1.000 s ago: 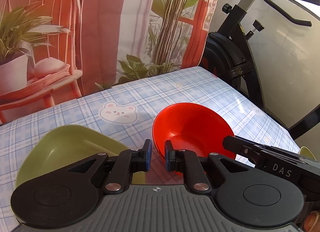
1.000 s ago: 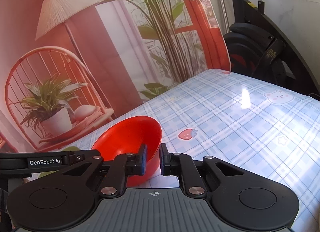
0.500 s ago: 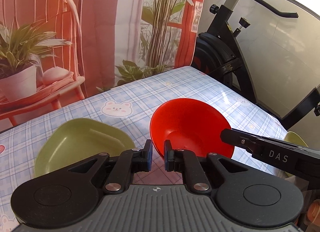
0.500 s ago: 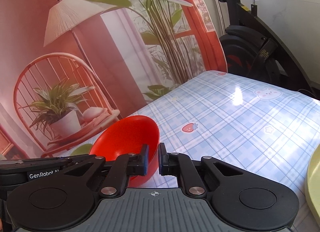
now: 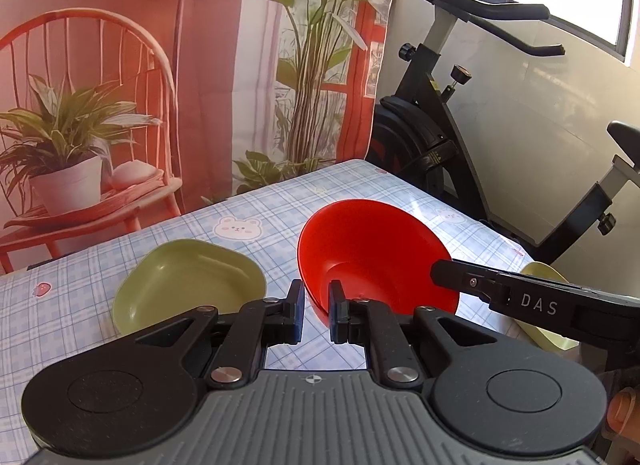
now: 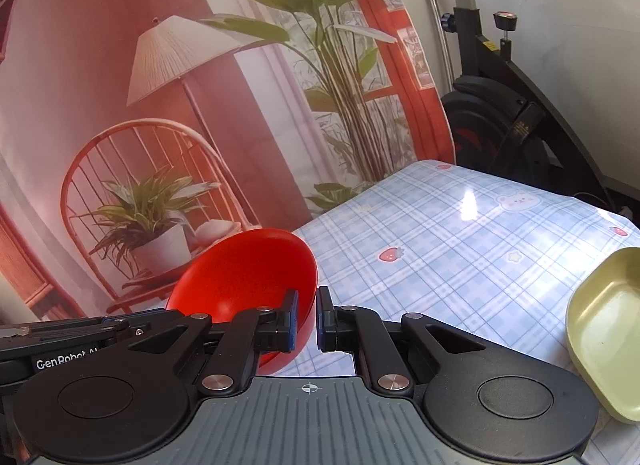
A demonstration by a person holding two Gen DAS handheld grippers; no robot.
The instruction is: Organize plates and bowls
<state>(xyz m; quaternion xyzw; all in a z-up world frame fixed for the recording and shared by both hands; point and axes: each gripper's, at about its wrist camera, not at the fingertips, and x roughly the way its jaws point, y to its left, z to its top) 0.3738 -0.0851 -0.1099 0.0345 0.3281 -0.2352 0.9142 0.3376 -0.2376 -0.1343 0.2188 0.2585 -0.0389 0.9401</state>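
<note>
Red bowl (image 5: 372, 257) between both claws' near-closed fingertips.

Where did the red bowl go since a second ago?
The red bowl rose off the table, carried up and back by both grippers, left and right. The green dish now looks farther below; a pale yellow dish came into view. Both grips stayed clamped on the rim.

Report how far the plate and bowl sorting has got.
Done: nothing is stacked yet; the green dish lies alone on the table, and the pale yellow dish sits apart near the right edge. In hand: both the left gripper and the right gripper pinch the rim of the red bowl, which is tilted. Left: setting the bowl down and grouping the dishes.
</note>
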